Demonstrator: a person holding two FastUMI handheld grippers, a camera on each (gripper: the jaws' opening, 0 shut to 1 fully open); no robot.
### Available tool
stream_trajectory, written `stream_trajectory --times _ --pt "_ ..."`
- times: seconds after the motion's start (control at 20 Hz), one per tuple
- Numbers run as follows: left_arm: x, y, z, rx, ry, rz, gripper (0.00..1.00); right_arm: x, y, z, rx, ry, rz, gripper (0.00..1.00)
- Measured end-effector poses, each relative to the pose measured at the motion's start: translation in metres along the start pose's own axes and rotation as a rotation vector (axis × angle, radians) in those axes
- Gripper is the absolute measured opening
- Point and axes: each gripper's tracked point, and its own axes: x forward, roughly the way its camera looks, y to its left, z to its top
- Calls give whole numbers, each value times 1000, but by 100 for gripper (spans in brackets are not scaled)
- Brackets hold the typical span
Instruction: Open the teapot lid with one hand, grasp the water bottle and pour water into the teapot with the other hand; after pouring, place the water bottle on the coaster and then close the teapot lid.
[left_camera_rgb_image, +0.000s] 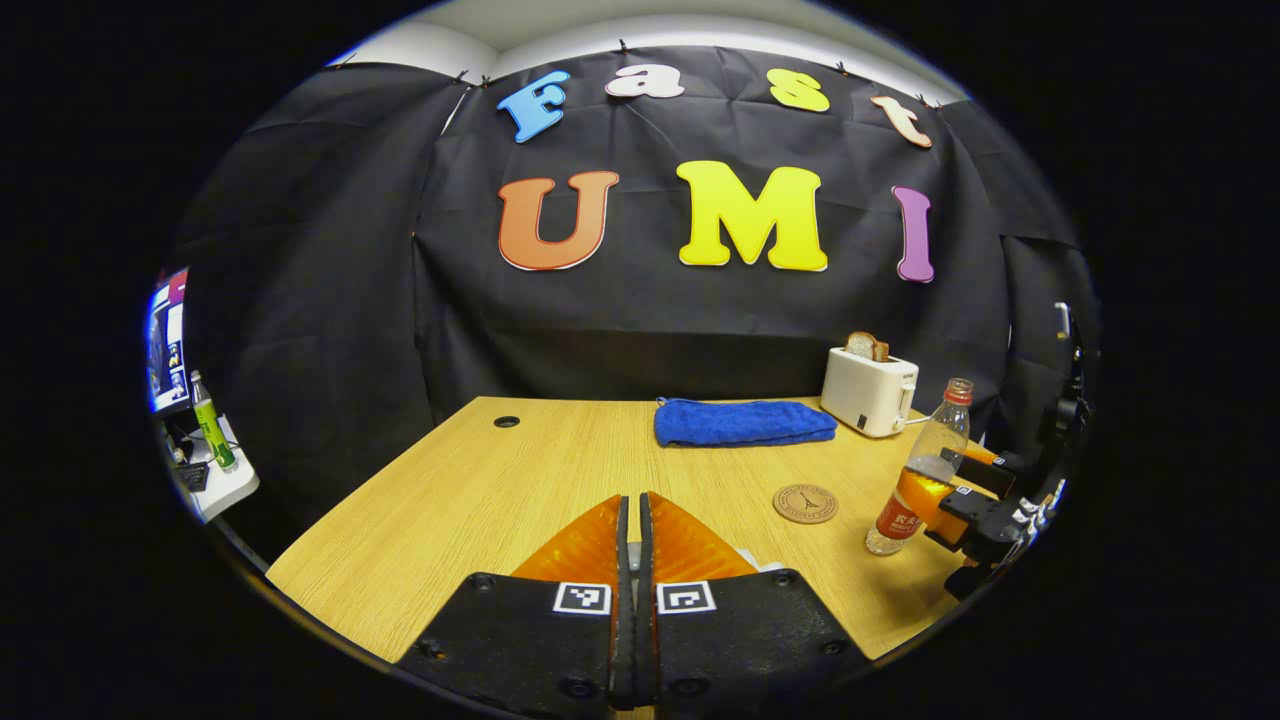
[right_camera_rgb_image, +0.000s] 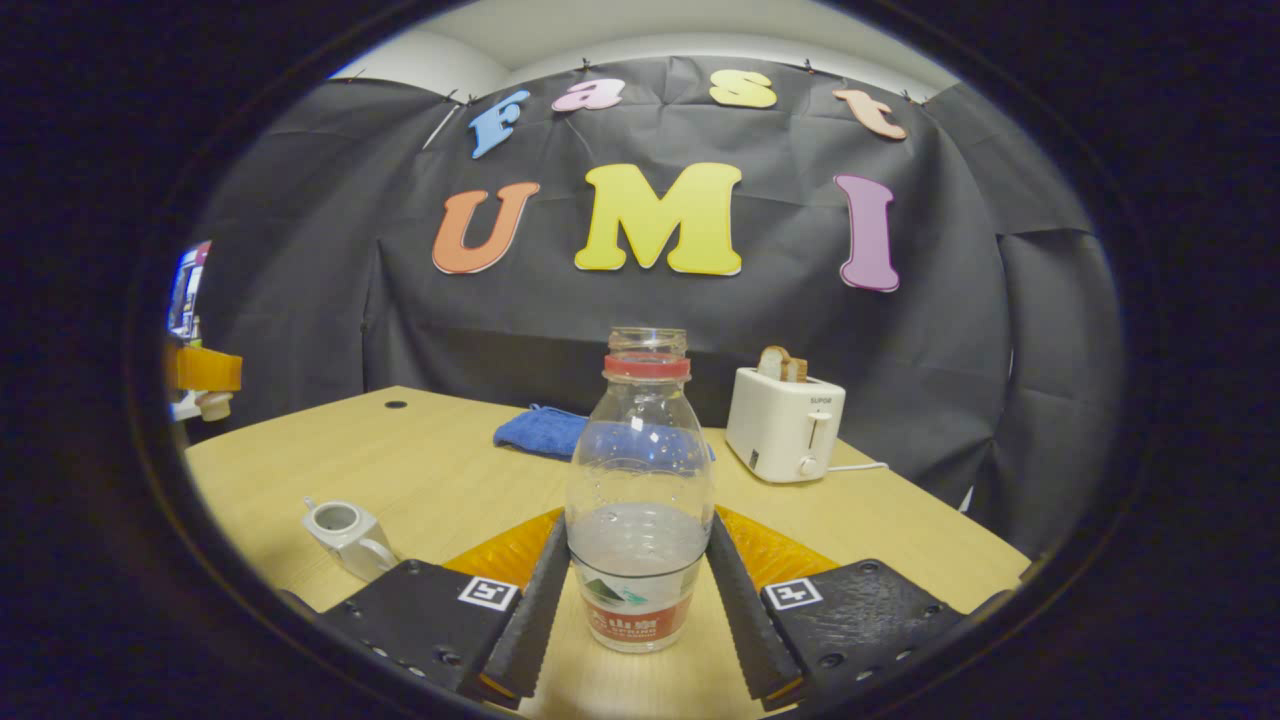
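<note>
A clear water bottle (right_camera_rgb_image: 640, 470) with no cap and a red neck ring stands upright on the wooden table (right_camera_rgb_image: 450, 470), about a third full. My right gripper (right_camera_rgb_image: 638, 527) is shut on its lower half, one finger pressing each side. The left gripper view shows the same bottle (left_camera_rgb_image: 920, 480) at the right with that gripper (left_camera_rgb_image: 965, 492) around it. A small white teapot (right_camera_rgb_image: 345, 535) sits lidless to the left of the bottle. My left gripper (left_camera_rgb_image: 632, 505) is shut and raised over the table; in the right gripper view it (right_camera_rgb_image: 208, 388) holds the white lid (right_camera_rgb_image: 213, 405) at the far left.
A round brown coaster (left_camera_rgb_image: 805, 503) lies just left of the bottle. A folded blue towel (left_camera_rgb_image: 745, 422) and a white toaster (left_camera_rgb_image: 868, 390) holding a bread slice stand at the back. A side shelf with a green bottle (left_camera_rgb_image: 212, 425) is off the table's left.
</note>
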Motion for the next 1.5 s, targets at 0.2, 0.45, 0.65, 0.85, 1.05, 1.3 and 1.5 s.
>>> stream_trajectory --times 0.2,0.45,0.65,0.85,1.05,1.3,1.5 --pt "-7 10 6 -29 -12 -21 3 -9 4 7 -100 -6 -65 74" --pt "-13 15 9 -14 -18 -48 3 -8 20 14 -266 -8 -112 74" --pt "-18 23 15 2 -38 -38 3 -3 34 8 -438 30 -118 74" --pt "-21 30 16 -5 -43 -34 3 0 35 3 -713 63 -183 74" --pt "-22 37 17 -14 -42 -25 3 7 42 -3 -877 61 -200 73" --pt "-22 44 16 -30 -42 -25 3 3 62 6 -1110 7 -218 74" --pt "-23 43 18 -26 -46 -29 3 9 69 4 -1290 -26 -210 75"
